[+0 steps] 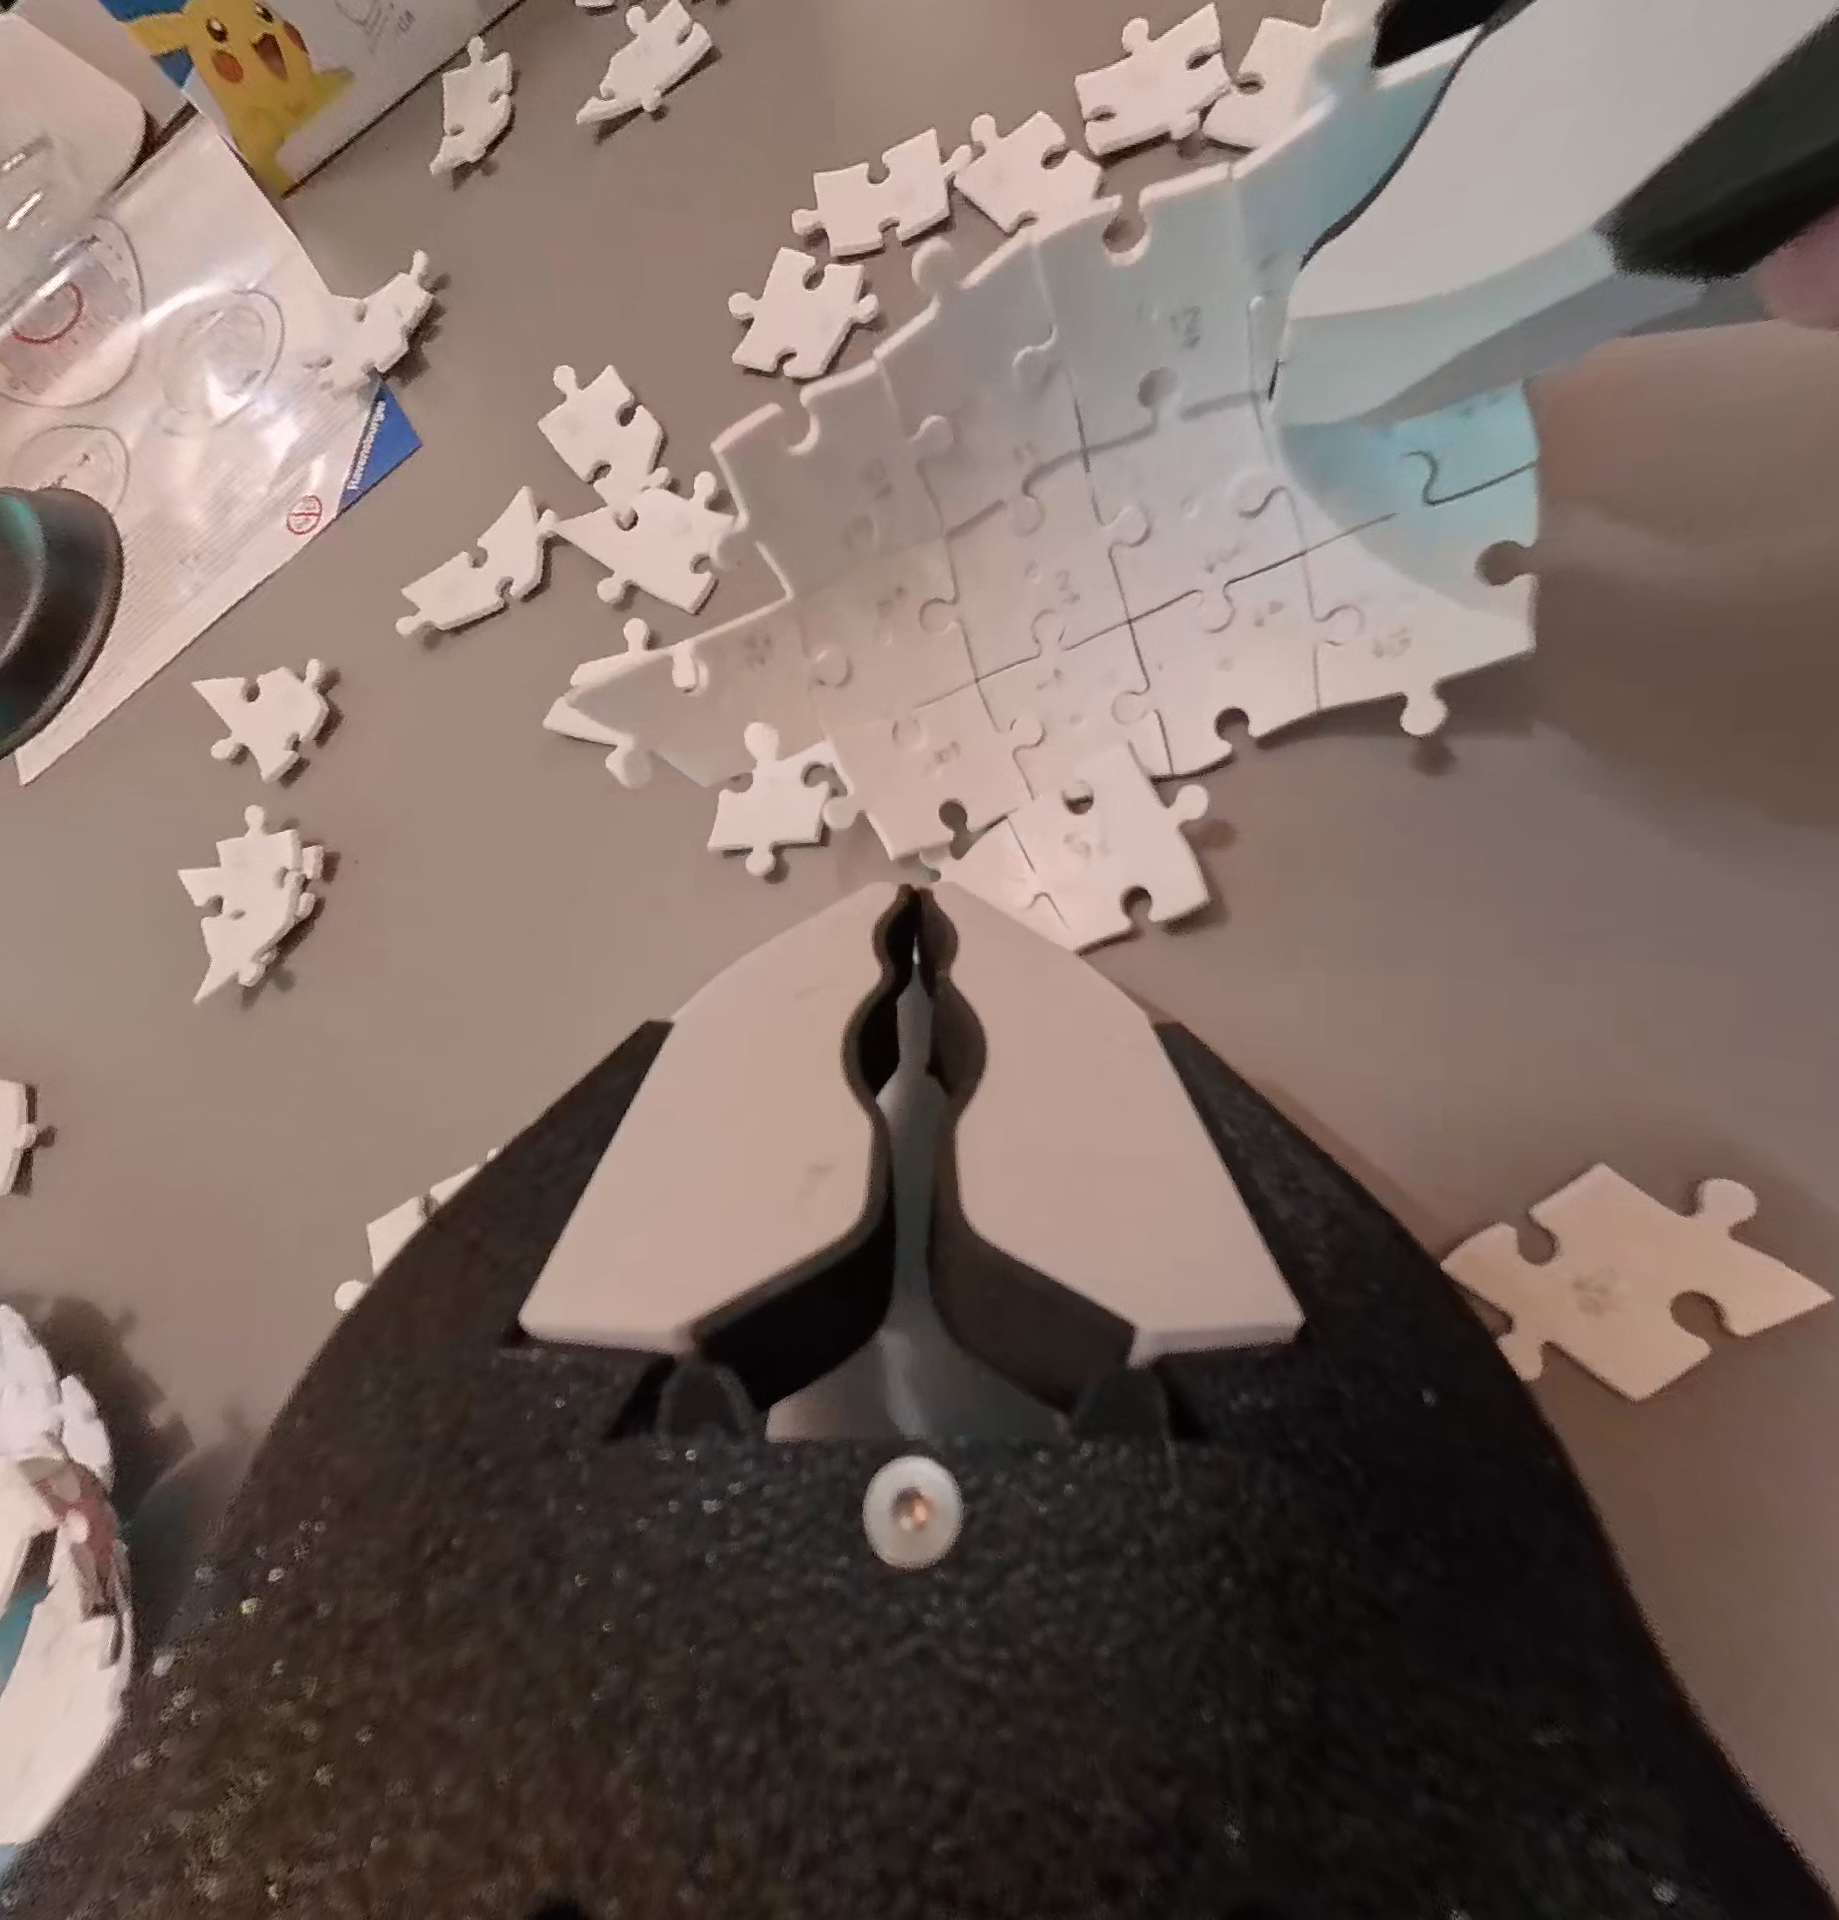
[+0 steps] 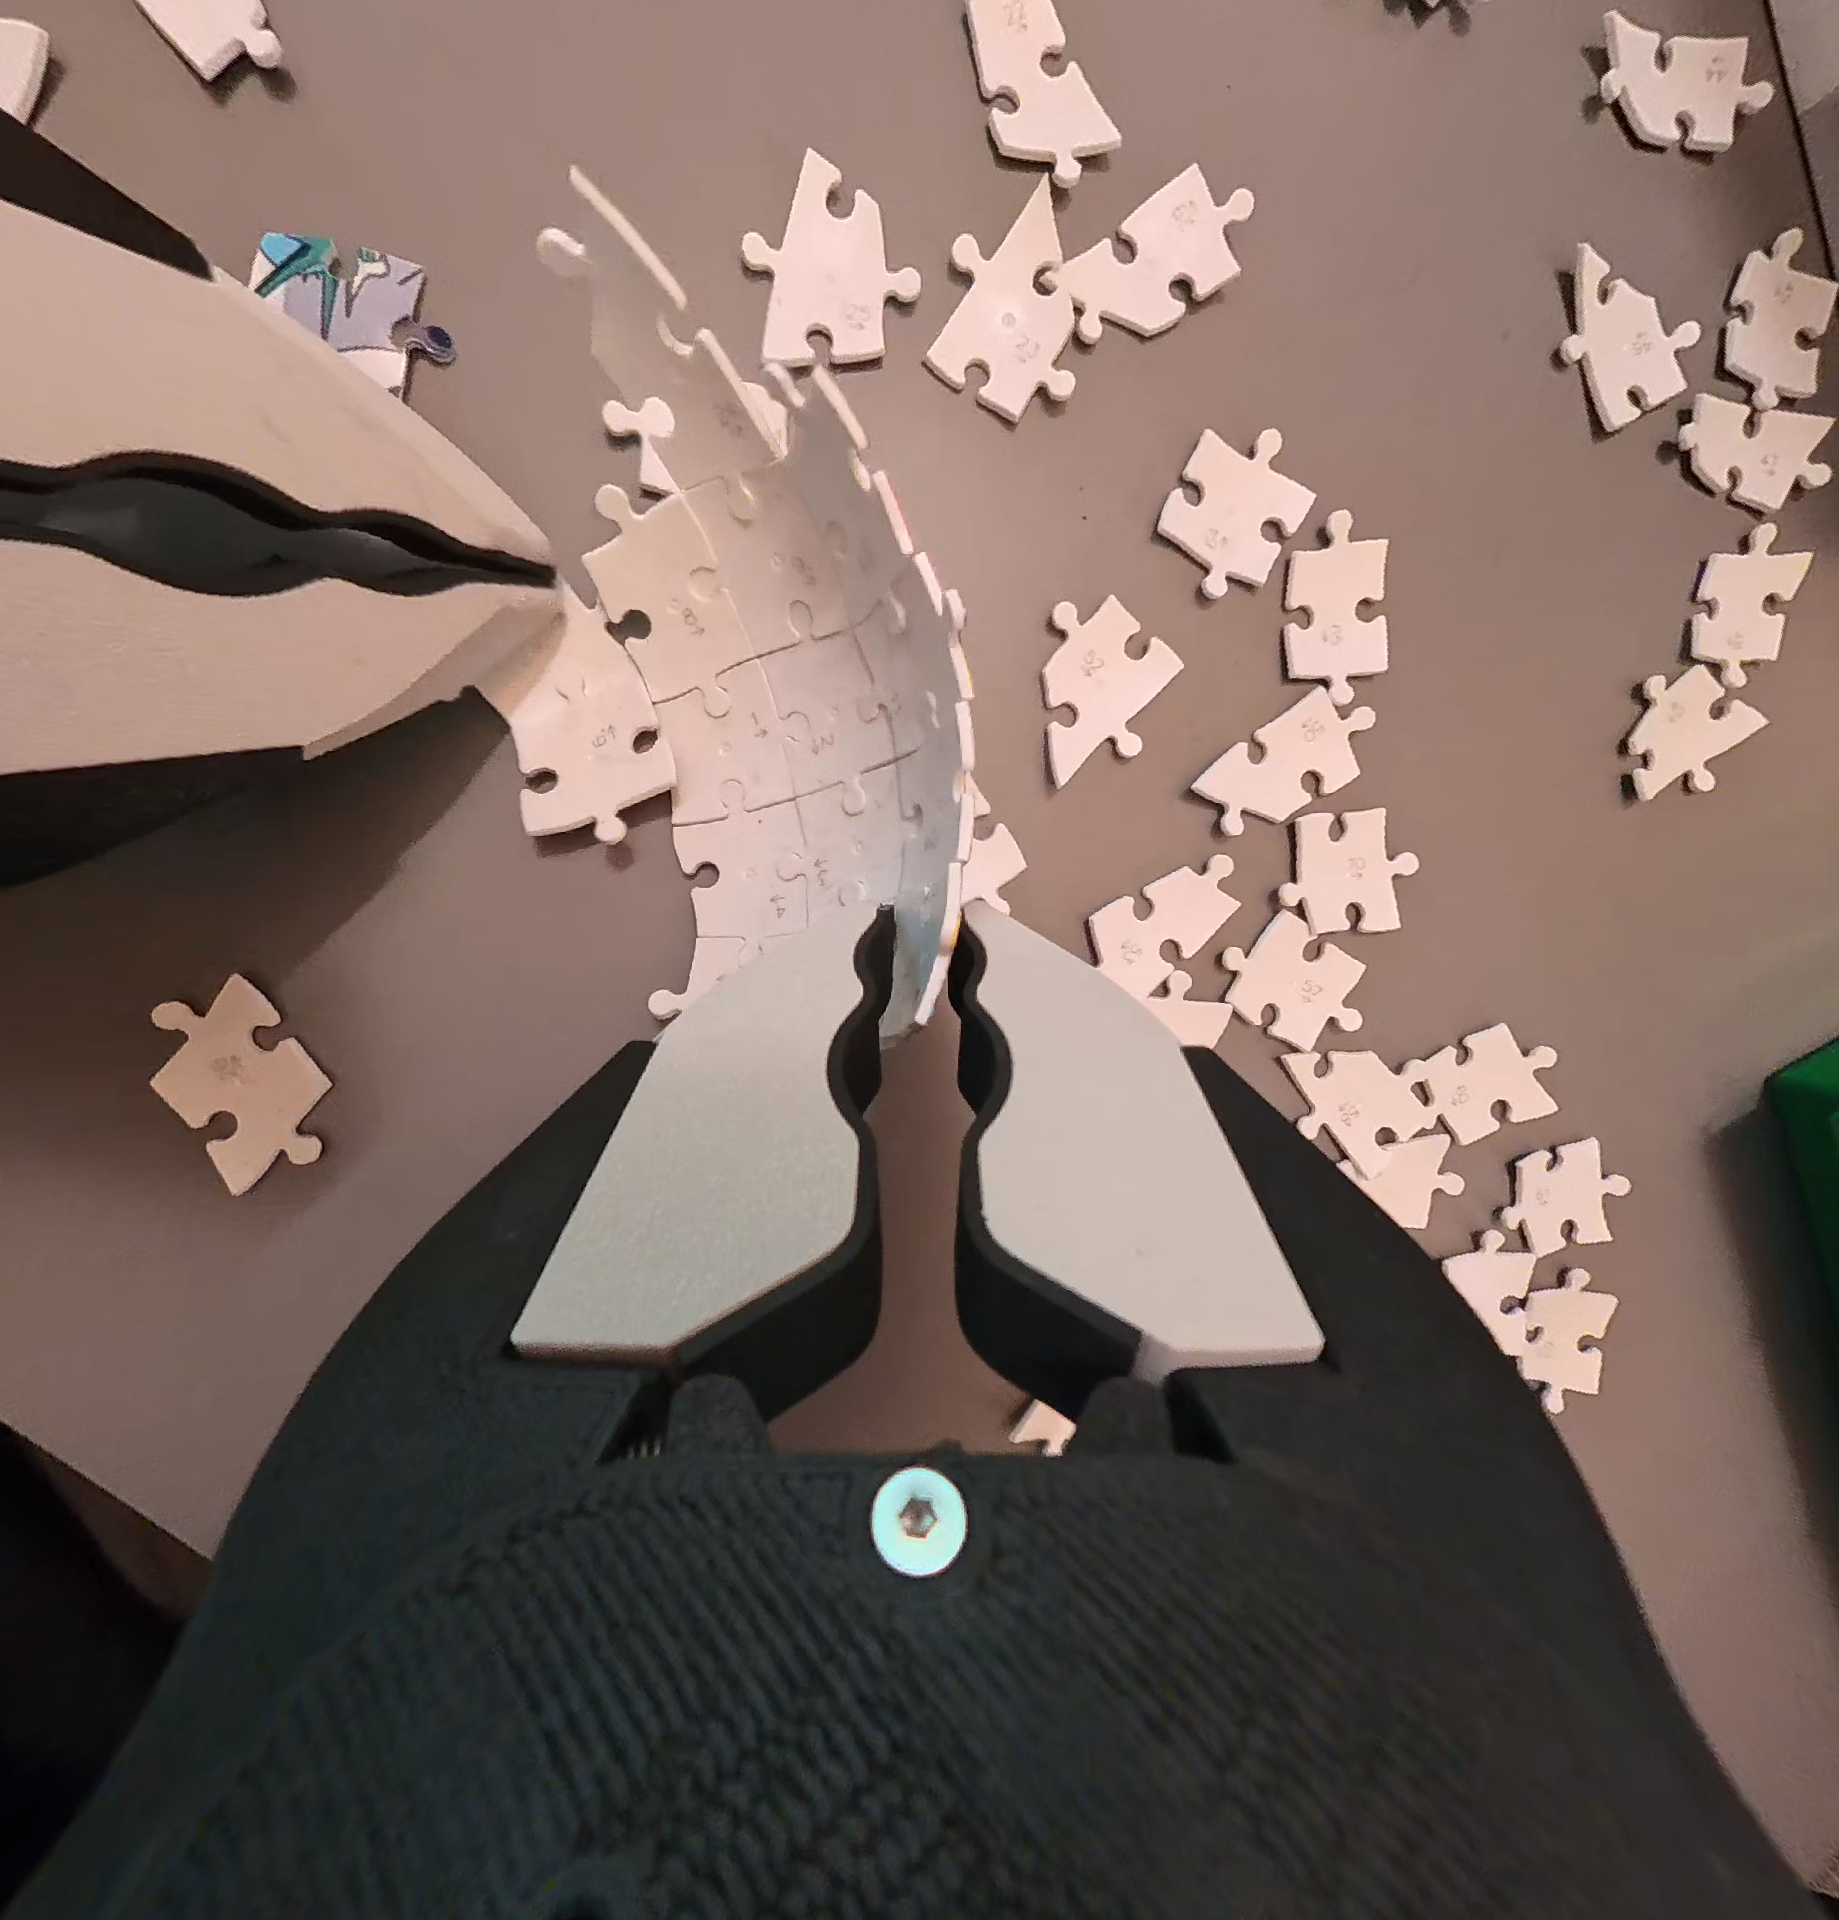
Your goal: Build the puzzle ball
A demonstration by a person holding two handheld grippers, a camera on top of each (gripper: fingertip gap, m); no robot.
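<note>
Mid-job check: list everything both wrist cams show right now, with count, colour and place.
Joined puzzle section: one, white, curved, table centre.
Loose pieces: dozens, white, scattered around it.
Printed-side piece: one, blue-white, far left in right view.
Box: one, yellow picture, top left in left view.
Leaflet: one, white, under clear plastic.
Green object: one, right edge.
Table: grey.
Left gripper: fingers shut at section's edge.
Right gripper: shut on section's rim.

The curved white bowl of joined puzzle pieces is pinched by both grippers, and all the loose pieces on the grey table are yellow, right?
Not quite. The loose puzzle pieces on the grey table are white, not yellow, as the right wrist view shows. The rest holds: the right gripper and the left gripper both pinch the curved white bowl of joined pieces.
</note>
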